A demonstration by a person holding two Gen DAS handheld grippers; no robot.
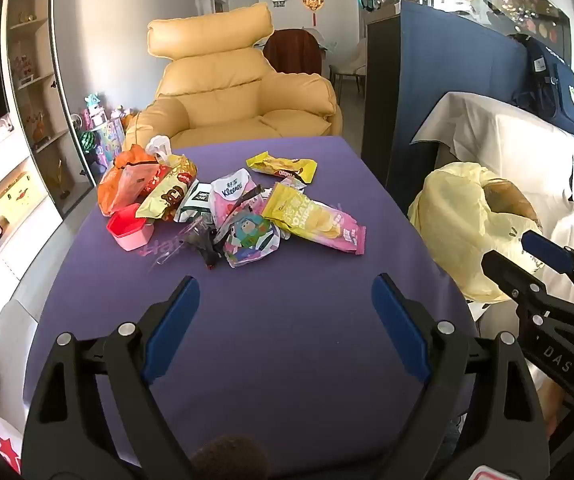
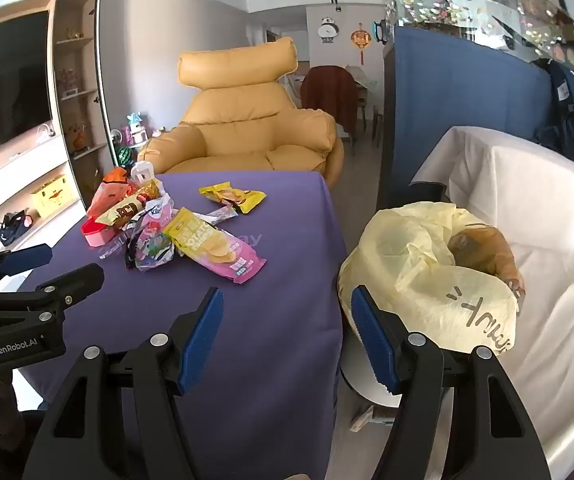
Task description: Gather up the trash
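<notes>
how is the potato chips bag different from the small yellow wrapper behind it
The potato chips bag is longer, yellow fading to pink at its near end, and touches the main pile. The small yellow wrapper is shorter, yellow all over, more crumpled, and lies farther back, nearer the armchair. Both lie flat on the purple tablecloth, untouched by either gripper.

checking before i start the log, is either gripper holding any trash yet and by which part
Nothing is held. The left gripper and the right gripper both stand open and empty, short of the wrappers.
</notes>
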